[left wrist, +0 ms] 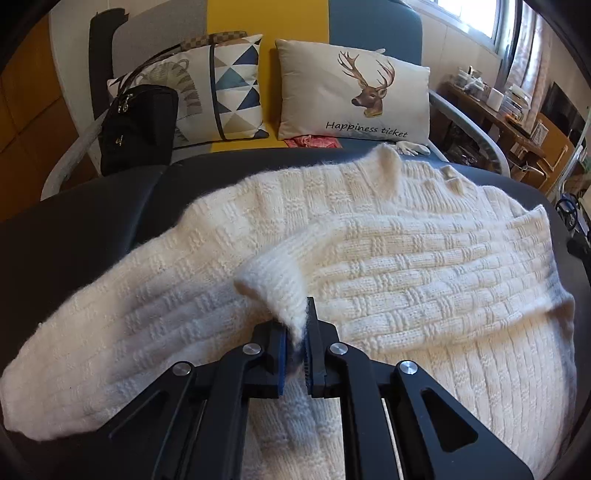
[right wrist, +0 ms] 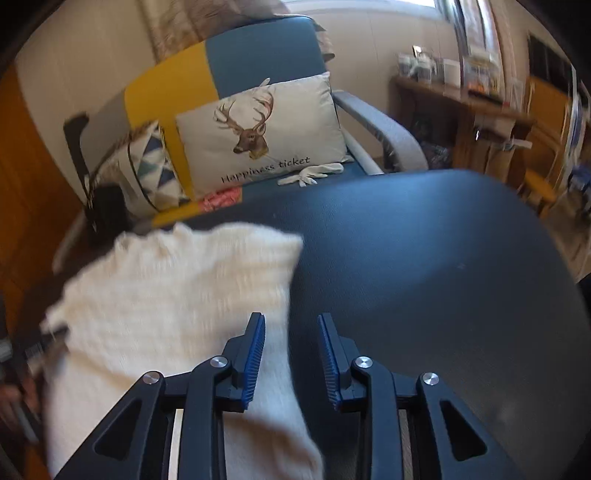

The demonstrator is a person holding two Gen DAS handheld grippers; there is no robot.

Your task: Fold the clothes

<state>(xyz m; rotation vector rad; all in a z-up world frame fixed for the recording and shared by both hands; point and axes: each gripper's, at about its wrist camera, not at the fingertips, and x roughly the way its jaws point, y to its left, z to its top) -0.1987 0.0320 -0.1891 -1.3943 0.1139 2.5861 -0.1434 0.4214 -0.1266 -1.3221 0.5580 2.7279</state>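
Observation:
A cream knitted sweater (left wrist: 388,258) lies spread over a dark padded surface (left wrist: 92,229). One sleeve is folded across its body, and the sleeve's ribbed cuff (left wrist: 273,280) stands pinched between the blue pads of my left gripper (left wrist: 295,332), which is shut on it. In the right wrist view the same sweater (right wrist: 166,295) shows blurred at the left. My right gripper (right wrist: 291,332) hovers open over the sweater's right edge, with nothing between its fingers.
Behind the dark surface (right wrist: 424,258) stands a blue and yellow armchair (left wrist: 369,22) with a deer cushion (left wrist: 354,92), a triangle-pattern cushion (left wrist: 229,88) and a black handbag (left wrist: 136,125). White gloves (right wrist: 314,171) lie on its seat. A cluttered wooden shelf (left wrist: 498,110) stands at the right.

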